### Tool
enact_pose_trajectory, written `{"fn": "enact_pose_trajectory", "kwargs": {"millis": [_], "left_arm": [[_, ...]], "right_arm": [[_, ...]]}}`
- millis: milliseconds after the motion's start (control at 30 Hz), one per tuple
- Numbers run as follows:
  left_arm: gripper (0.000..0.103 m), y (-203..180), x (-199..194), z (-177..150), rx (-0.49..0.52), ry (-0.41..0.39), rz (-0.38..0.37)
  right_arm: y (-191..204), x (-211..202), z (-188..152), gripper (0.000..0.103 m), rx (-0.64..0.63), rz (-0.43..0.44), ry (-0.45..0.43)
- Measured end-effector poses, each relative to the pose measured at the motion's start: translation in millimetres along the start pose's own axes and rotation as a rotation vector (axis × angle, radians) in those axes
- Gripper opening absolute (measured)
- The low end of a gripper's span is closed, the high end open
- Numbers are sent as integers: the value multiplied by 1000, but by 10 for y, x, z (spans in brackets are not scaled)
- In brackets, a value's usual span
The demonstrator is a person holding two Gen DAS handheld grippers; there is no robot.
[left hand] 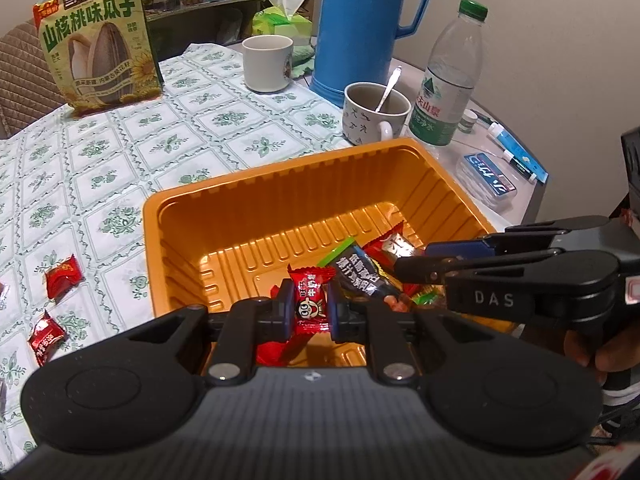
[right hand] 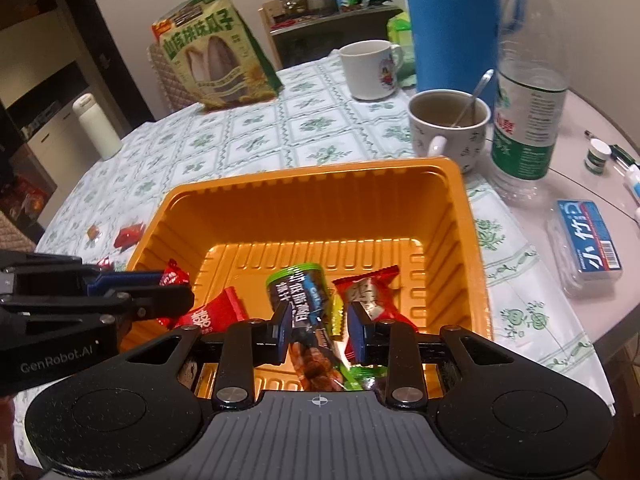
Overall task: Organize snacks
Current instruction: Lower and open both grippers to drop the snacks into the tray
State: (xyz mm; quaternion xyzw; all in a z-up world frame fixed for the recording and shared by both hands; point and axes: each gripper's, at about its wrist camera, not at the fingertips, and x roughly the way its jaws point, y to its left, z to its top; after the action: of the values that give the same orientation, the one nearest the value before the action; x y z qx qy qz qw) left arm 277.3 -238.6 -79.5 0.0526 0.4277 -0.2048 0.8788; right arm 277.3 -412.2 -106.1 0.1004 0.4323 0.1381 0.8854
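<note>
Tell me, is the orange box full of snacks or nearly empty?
Partly filled. The orange box holds a few wrapped snacks at its near end; its ribbed floor at the far end is bare.

The right claw [right hand: 318, 330] is positioned over the near edge of the orange tray [right hand: 460, 216], its blue pads on either side of a dark snack stick [right hand: 306, 300] with a green top; contact at the right pad cannot be confirmed. A red candy packet [right hand: 370, 292] lies just right of the stick. The left claw [right hand: 168, 290] enters from the left, gripping a red candy [right hand: 174, 278] above the tray. The tray rests on the counter [right hand: 248, 132]. Behind it stand a mug with a spoon [right hand: 450, 120] and a water bottle [right hand: 528, 92].
</note>
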Motion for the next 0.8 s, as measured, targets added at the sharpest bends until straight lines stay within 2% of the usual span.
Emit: {"fn": "enact_pose_trajectory", "kwargs": {"millis": [300,367,433,567,633,700,800], "left_arm": [[15,-46,73,-3,-10,9,-2],[21,-41,84,-9,-15,10,-1],[31,-39,76,-20,-22,8,3],[35,-33,31,-55,-29,7,8],[37,-25,4,-71,-33,7,12],[38,-14,-28,-84,-40,6,14],[42,5,-89,-108,-48,-1,22]], "right_arm": [[-74,-91,-37,31,29,-16,-3],[-78,-110,-50,31,33,-13,-1],[-73,-135,-66,31,32,-12,2],[-56,-182,-99,32,29,-13,4],[-46,-201,-118,39,30,-13,7],[-32,-227,-133,60,30,-18,2],[9,-282,-153,63,16,-21,-12]]}}
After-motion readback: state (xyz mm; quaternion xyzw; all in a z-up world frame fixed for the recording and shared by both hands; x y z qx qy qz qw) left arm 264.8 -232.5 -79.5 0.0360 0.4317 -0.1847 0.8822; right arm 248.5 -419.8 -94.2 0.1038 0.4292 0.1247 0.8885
